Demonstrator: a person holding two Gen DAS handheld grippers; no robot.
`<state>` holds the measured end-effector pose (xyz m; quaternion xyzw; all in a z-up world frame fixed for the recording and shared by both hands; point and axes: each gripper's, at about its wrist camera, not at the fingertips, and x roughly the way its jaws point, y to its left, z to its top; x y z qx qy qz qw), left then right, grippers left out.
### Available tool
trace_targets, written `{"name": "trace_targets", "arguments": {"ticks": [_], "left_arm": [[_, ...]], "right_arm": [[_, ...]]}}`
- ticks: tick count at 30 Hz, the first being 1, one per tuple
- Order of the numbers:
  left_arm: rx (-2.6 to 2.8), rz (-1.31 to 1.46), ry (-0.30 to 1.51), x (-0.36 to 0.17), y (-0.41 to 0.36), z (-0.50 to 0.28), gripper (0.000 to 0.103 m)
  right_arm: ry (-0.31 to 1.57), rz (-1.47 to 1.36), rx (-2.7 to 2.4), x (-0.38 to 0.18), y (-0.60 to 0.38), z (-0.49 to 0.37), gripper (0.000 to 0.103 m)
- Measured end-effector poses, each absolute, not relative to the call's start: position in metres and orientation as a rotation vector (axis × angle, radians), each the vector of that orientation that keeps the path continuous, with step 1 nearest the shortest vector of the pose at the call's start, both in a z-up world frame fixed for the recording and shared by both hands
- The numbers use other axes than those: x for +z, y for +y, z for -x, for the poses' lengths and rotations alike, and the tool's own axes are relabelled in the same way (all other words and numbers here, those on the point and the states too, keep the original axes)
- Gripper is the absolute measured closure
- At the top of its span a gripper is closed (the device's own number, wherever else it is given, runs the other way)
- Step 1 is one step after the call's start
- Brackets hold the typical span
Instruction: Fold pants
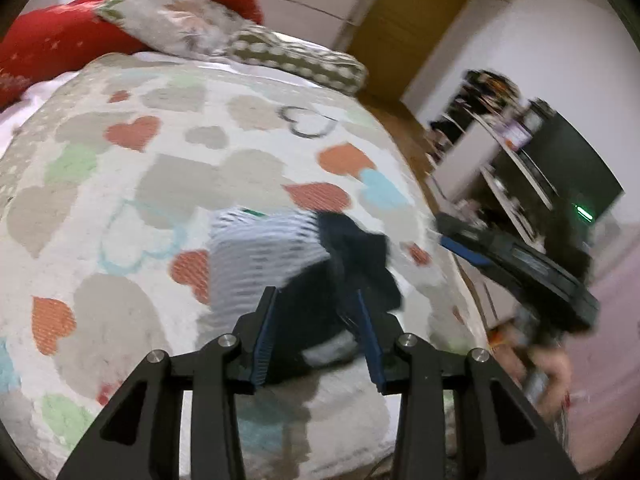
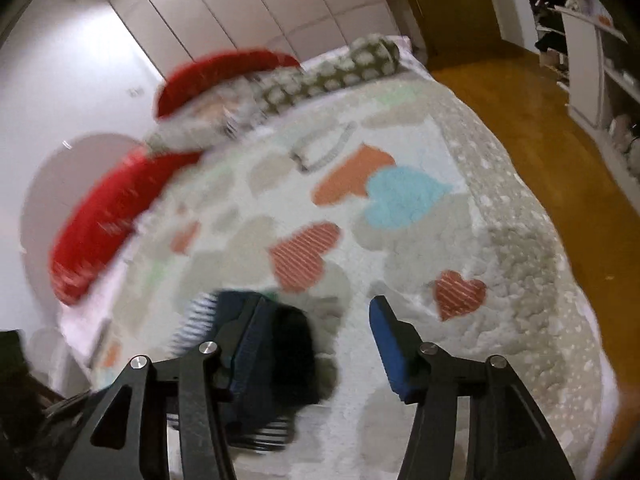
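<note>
Pants (image 1: 352, 264), dark and bunched, are lying on the heart-patterned bedspread (image 1: 168, 184), beside a striped garment (image 1: 256, 256); the left gripper (image 1: 318, 300) fingers are standing spread above them. From the right wrist, the right gripper (image 2: 316, 312) fingers are gaping wide, pinching nothing, pants (image 2: 292, 344) beneath.

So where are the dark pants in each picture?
Left wrist view: the pants lie low in the middle, a dark and striped bundle on the bed just ahead of the left gripper, whose jaws stand apart.
Right wrist view: the pants sit at lower left, partly behind the left-hand finger of the right gripper.
Shared landmark: the blue heart on the bedspread.
</note>
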<state>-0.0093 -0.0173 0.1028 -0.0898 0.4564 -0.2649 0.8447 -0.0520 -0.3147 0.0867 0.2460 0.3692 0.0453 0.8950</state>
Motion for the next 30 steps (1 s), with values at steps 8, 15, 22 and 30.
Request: {"name": "trace_targets", "arguments": {"ticks": [8, 15, 22, 30], "left_arm": [[-0.472, 0.033, 1.002, 0.075, -0.052, -0.013, 0.066], [-0.424, -0.019, 1.036, 0.043, -0.051, -0.010, 0.058], [-0.490, -0.050, 1.026, 0.046, -0.047, 0.007, 0.048], [-0.423, 0.110, 1.052, 0.054, -0.010, 0.014, 0.039]], "right_arm": [[0.725, -0.643, 0.311, 0.084, -0.279, 0.044, 0.050], [0.826, -0.716, 0.285, 0.036, -0.275, 0.029, 0.050], [0.921, -0.614, 0.104, 0.010, -0.278, 0.027, 0.031], [0.858, -0.717, 0.101, 0.008, -0.297, 0.053, 0.030]]}}
